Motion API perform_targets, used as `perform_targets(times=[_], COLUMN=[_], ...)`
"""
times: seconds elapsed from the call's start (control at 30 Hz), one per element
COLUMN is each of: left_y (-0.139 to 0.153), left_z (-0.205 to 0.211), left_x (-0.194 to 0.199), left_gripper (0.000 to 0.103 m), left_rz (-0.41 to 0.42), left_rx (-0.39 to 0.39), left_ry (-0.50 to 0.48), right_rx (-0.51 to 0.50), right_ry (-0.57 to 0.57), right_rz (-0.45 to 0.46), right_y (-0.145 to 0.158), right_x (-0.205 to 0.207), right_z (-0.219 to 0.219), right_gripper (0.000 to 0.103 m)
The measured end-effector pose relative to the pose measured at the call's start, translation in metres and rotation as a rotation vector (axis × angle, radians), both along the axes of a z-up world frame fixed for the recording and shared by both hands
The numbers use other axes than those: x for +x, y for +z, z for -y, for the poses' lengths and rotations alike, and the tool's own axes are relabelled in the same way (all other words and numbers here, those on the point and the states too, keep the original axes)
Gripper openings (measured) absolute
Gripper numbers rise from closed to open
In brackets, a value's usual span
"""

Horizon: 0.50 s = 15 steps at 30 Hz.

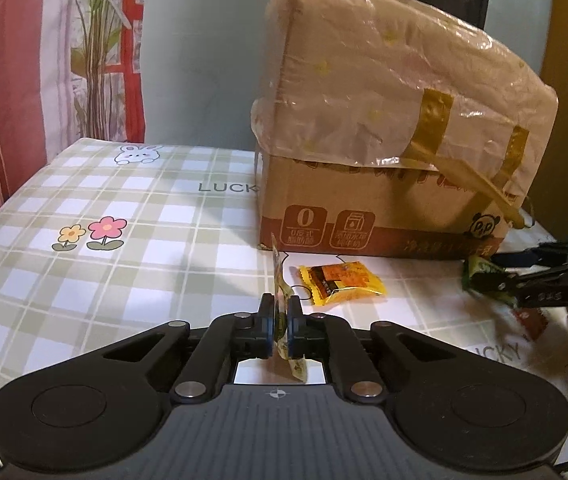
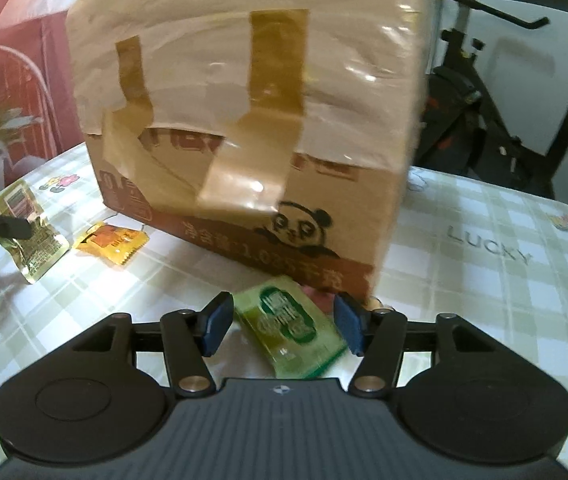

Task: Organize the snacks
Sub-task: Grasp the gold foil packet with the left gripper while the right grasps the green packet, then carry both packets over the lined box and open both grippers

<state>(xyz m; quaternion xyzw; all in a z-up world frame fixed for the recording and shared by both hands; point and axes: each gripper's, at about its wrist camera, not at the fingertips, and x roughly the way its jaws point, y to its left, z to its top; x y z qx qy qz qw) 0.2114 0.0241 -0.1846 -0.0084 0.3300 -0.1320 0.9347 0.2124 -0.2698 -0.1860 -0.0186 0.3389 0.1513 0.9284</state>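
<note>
Your left gripper [image 1: 281,312] was clamped on a gold packet [image 1: 283,280]. Your right gripper's [image 2: 280,326] fingers stood apart around a green packet [image 2: 290,322], the cardboard box [image 2: 244,120] at twelve o'clock.

Right gripper [image 2: 280,326] with jaws apart, a green snack packet [image 2: 290,326] lying between the blue pads [image 2: 217,326] on the checked tablecloth [image 2: 484,248]. Behind it, a taped cardboard box [image 2: 244,120]. At left, an orange packet [image 2: 114,242] and a gold packet [image 2: 32,240] pinched by the left gripper [image 2: 24,230]

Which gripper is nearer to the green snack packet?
Right. The right gripper has the green snack packet between its open fingers; the left gripper is off to one side, clamping a gold packet.
</note>
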Motion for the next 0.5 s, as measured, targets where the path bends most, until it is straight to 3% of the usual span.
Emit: perform_targets(times=[0.13,0.33,0.43,0.5], left_y=[0.003,0.008,0.009,0.01], left_z=[-0.005,-0.004,-0.001,0.0], left_x=[-0.006,-0.014,-0.019,-0.022], left_gripper=[0.007,0.007,0.007,0.007], left_rz=[0.006,0.021,0.028,0.035], left_rx=[-0.024,-0.034,-0.035,-0.032], left_ry=[0.008,0.0,-0.015,-0.025], right_rx=[-0.039,-0.012,0.005,0.033], right_ry=[0.017,-0.002,-0.013,-0.031], right_rz=[-0.04,-0.084,-0.086,-0.088], right_y=[-0.005,-0.006,-0.005,-0.004], right_x=[0.007,-0.002,-0.011,-0.017], right_z=[-0.009,-0.01,-0.012,-0.01], right_gripper=[0.061,0.061,0.048,0.046])
